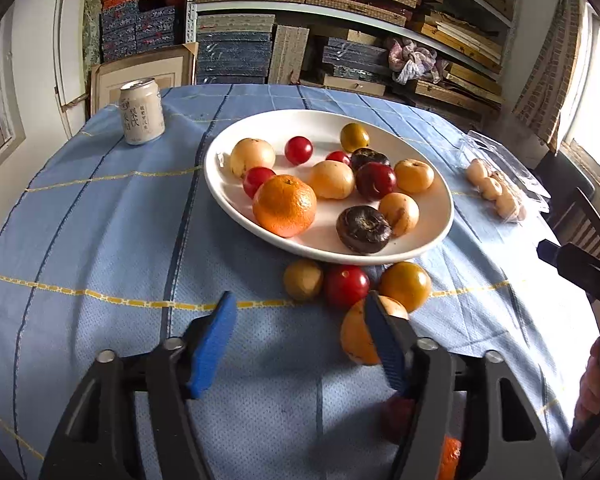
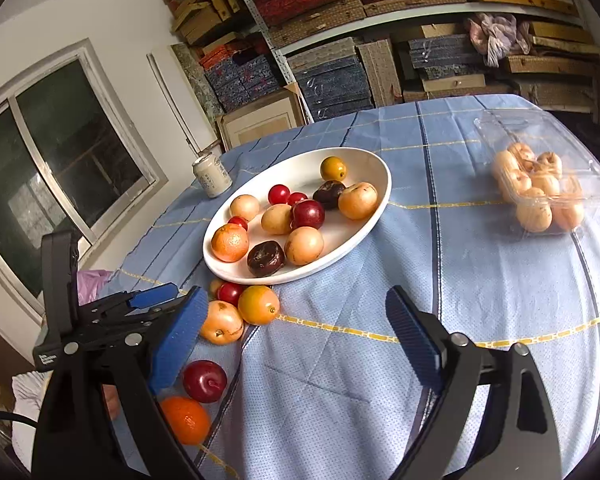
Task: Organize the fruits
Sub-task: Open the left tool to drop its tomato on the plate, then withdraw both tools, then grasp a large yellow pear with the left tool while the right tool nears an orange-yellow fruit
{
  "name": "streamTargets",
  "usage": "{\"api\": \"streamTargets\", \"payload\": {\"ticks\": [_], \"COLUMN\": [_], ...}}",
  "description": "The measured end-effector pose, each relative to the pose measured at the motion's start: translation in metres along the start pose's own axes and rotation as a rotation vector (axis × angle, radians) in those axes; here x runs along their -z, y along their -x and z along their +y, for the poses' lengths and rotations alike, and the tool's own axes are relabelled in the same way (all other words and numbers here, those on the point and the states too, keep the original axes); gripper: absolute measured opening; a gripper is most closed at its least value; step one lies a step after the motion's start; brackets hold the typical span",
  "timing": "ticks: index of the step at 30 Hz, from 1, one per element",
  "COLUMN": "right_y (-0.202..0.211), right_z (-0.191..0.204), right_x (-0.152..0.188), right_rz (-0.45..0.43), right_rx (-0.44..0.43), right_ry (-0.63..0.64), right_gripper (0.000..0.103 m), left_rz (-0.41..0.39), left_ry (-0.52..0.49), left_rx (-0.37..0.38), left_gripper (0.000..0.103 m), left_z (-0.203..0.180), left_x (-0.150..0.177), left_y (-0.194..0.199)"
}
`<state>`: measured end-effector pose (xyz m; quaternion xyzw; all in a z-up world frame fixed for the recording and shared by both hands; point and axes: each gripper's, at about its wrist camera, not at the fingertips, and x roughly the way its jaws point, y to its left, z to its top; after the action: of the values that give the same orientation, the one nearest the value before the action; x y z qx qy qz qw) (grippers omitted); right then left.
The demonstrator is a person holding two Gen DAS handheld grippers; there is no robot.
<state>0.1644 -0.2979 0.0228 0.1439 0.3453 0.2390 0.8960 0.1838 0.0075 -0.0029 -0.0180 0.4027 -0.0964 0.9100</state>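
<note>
Fruits mostly piled on the oval white plate [image 1: 228,184], glossy ceramic, mid-table on the woven blue tablecloth [image 1: 100,240]. Loose plum [image 2: 204,380] and dimpled tangerine [image 2: 186,420] clear only in right wrist view, which also shows the clear plastic clamshell [image 2: 559,152] well; the left view shows it small at the edge. Left gripper [image 1: 300,336] jaws apart, nothing held; right gripper [image 2: 296,340] likewise spread wide. Smooth can [image 1: 142,112] upright behind plate.

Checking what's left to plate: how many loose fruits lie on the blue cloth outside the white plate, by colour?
Yellow-to-tan round fruits: 3
Small red round fruit: 1
Dark red plum: 1
Bright orange mandarin: 1
Total: 6
</note>
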Motion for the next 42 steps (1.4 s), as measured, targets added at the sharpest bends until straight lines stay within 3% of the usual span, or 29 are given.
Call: {"api": "streamTargets", "payload": {"ticks": [6,12,21,29,32,39,42], "right_y": [0.000,0.001,0.000,-0.001,0.000,-0.001,-0.002], "right_z": [0.002,0.001,0.000,-0.001,-0.003,-0.003,-0.003], "right_x": [0.000,-0.001,-0.001,0.000,0.000,0.000,0.000], "right_rz": [0.006,0.010,0.017,0.022,0.022,0.027,0.032], "right_rx": [-0.009,-0.020,-0.027,-0.029,-0.026,-0.026,-0.024], "right_ry": [-0.002,-0.014,-0.025,-0.038,-0.044,-0.042,-0.043], "right_gripper": [0.090,0.091,0.092,0.093,0.093,0.094,0.094], "left_rz": [-0.001,0.014,0.059,0.099,0.110,0.122,0.117], "left_ry": [0.002,0.025,-0.041,-0.025,-0.003,-0.008,-0.019], "left_rx": [0.011,0.067,0.062,0.082,0.106,0.143,0.137], "left_gripper": [0.075,0.076,0.076,0.075,0.071,0.048,0.047], "left_z": [0.001,0.001,-0.017,-0.023,-0.019,-0.023,-0.025], "left_x": [0.000,-0.001,0.009,0.009,0.008,0.011,0.012], "left_y": [0.000,0.002,-0.010,-0.027,-0.029,-0.030,-0.028]}}
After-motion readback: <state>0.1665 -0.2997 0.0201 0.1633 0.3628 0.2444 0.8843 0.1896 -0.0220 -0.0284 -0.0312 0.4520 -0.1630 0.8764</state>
